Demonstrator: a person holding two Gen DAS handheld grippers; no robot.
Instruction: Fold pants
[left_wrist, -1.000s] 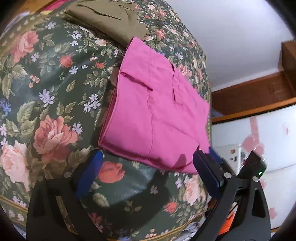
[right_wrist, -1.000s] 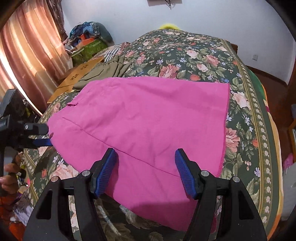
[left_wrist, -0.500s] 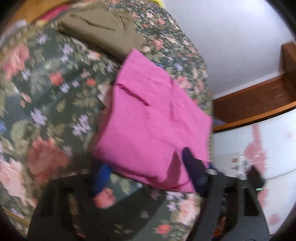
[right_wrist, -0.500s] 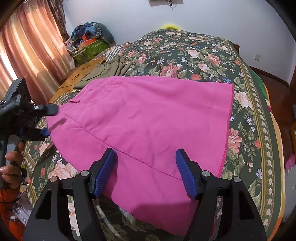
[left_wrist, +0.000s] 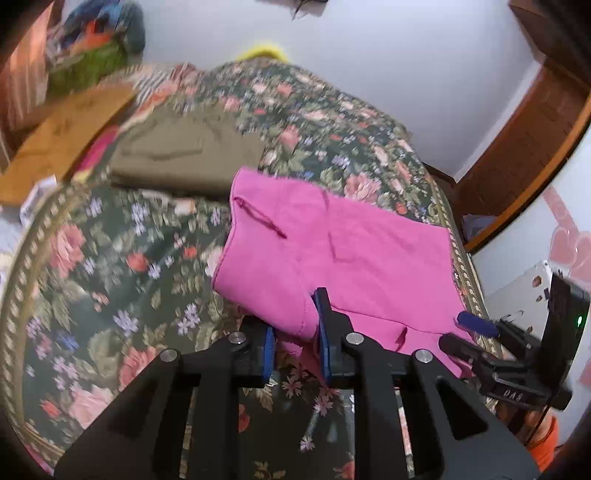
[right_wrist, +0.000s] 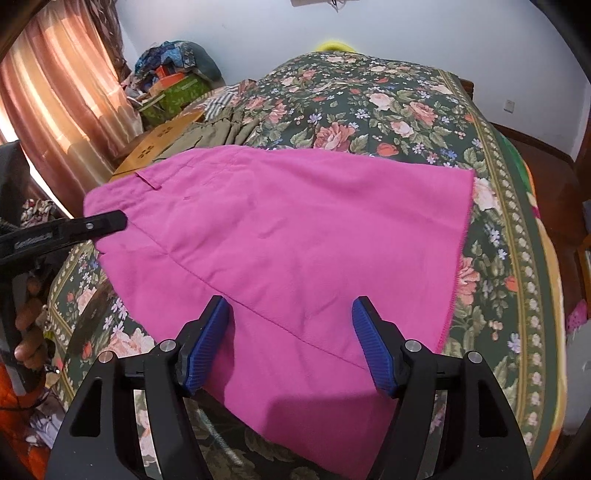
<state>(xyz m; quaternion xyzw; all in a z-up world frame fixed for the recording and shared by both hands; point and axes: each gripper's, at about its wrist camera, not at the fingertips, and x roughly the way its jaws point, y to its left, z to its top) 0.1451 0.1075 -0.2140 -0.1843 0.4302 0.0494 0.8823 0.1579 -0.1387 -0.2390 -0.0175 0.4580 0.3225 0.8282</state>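
Observation:
Pink folded pants (right_wrist: 295, 236) lie flat on the floral bedspread (right_wrist: 388, 103); they also show in the left wrist view (left_wrist: 369, 258). My left gripper (left_wrist: 295, 336) has closed in on the near left edge of the pants, with a fold of pink cloth between its blue pads. It also shows at the left in the right wrist view (right_wrist: 107, 223). My right gripper (right_wrist: 291, 343) is open, its blue pads straddling the near edge of the pants. It also shows at the right in the left wrist view (left_wrist: 476, 325).
Folded olive-green pants (left_wrist: 184, 155) lie on the bed beyond the pink ones. A cardboard sheet (left_wrist: 62, 133) and a pile of bags (right_wrist: 173, 85) sit by the curtain (right_wrist: 55, 103) at the left. A wooden frame (left_wrist: 517, 147) is at the right.
My left gripper swung round to the pants' edge and closed from wide open onto the pink cloth. My right gripper stayed open and shifted only slightly.

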